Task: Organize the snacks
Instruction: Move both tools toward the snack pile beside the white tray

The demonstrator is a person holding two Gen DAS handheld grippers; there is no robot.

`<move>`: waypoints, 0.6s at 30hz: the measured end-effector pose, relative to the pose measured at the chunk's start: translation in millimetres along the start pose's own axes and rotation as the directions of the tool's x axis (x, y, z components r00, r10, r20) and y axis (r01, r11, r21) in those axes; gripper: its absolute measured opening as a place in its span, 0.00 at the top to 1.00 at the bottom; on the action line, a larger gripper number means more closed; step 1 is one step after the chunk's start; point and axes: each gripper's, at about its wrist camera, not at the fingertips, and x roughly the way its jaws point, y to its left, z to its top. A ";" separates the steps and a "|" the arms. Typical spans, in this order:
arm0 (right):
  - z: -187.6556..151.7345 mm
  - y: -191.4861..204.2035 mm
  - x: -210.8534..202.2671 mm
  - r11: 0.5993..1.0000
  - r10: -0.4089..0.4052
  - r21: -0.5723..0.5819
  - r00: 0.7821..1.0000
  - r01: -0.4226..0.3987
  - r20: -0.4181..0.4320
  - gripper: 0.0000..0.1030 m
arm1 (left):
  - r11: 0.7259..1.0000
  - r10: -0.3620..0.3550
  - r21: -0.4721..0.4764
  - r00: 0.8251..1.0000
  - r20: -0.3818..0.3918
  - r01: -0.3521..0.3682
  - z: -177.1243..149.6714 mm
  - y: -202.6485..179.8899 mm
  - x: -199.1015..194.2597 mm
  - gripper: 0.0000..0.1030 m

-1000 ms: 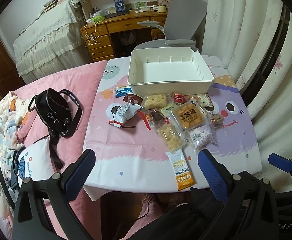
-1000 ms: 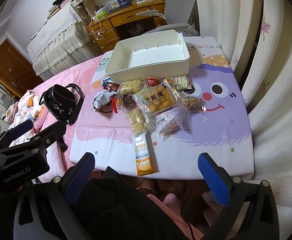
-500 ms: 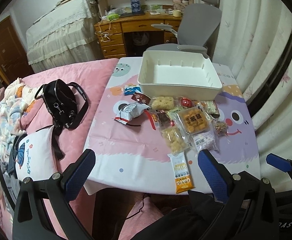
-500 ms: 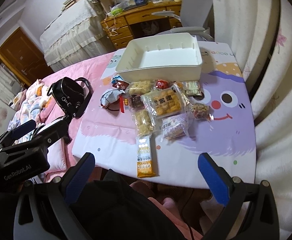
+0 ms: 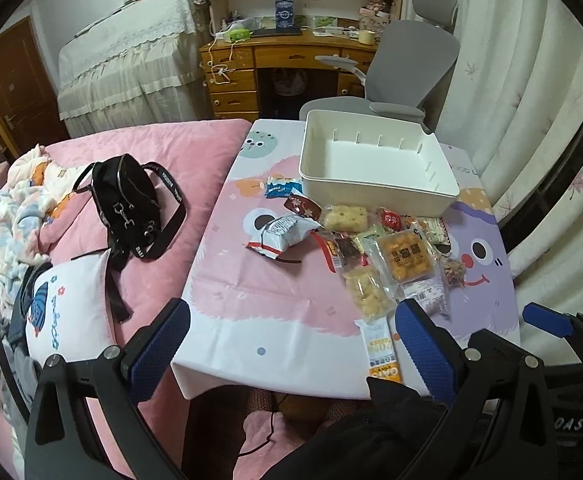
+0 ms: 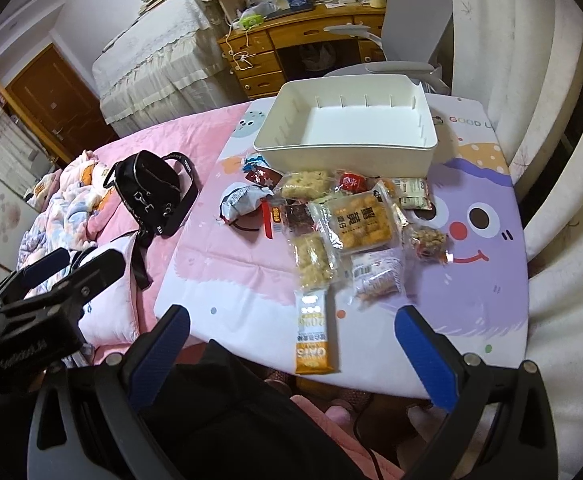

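right wrist view: table [image 6: 487, 280] with cartoon cloth beside a pink bed [image 6: 179, 136]. white bin [image 6: 343, 148] at the table's far side, nothing inside. snack packets [image 6: 347, 220] scattered just in front of it; oat bar [image 6: 314, 328] nearest the table's front edge. left tongs [image 5: 291, 340] and right tongs [image 6: 291, 340] both spread wide, holding nothing, above the near edge.

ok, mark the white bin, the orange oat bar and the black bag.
white bin [image 6: 355, 120], right wrist view, bare inner floor.
orange oat bar [image 6: 314, 332], right wrist view, wrapper middle.
black bag [image 5: 125, 196], left wrist view, bag body.
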 end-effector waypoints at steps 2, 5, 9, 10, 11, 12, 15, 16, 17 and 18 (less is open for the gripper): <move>2.3 8.8 3.0 1.000 -0.005 0.004 1.000 0.005 -0.001 0.02 | 1.000 -0.020 0.007 1.000 0.008 0.020 3.5 12.4 -0.1 0.01; 6.5 22.1 6.9 1.000 -0.007 0.021 1.000 0.007 0.008 0.02 | 0.998 -0.054 0.028 0.998 0.010 0.054 10.0 30.2 2.2 0.01; 12.2 36.5 12.8 0.998 -0.015 0.069 0.999 0.012 0.032 0.02 | 0.992 -0.112 0.056 0.994 0.011 0.111 21.5 55.9 7.1 0.01; 13.5 40.7 14.8 0.996 -0.018 0.090 0.999 0.014 0.039 0.03 | 0.991 -0.123 0.062 0.992 0.009 0.122 24.0 61.0 9.0 0.01; 13.9 43.1 16.6 0.995 -0.018 0.103 0.999 0.014 0.043 0.03 | 0.987 -0.142 0.075 0.990 0.001 0.142 27.9 68.0 12.4 0.01; 14.3 46.3 19.0 0.993 -0.017 0.121 0.999 0.011 0.048 0.03 | 0.984 -0.156 0.084 0.988 -0.005 0.156 30.1 72.5 14.6 0.01; 14.6 50.3 25.2 0.985 -0.022 0.170 0.998 0.013 0.055 0.04 | 0.972 -0.197 0.124 0.980 -0.027 0.199 38.9 83.5 23.7 0.01; 14.1 52.0 28.1 0.981 -0.021 0.191 0.998 0.010 0.056 0.04 | 0.967 -0.211 0.140 0.977 -0.037 0.214 42.0 85.4 26.9 0.01; 13.9 53.1 30.2 0.979 -0.021 0.204 0.998 0.009 0.055 0.04 | 0.959 -0.227 0.159 0.972 -0.053 0.233 45.0 88.1 31.2 0.01; 13.4 54.6 33.4 0.974 -0.024 0.224 0.998 0.012 0.055 0.04 | 0.953 -0.240 0.175 0.968 -0.069 0.249 47.8 90.5 35.4 0.01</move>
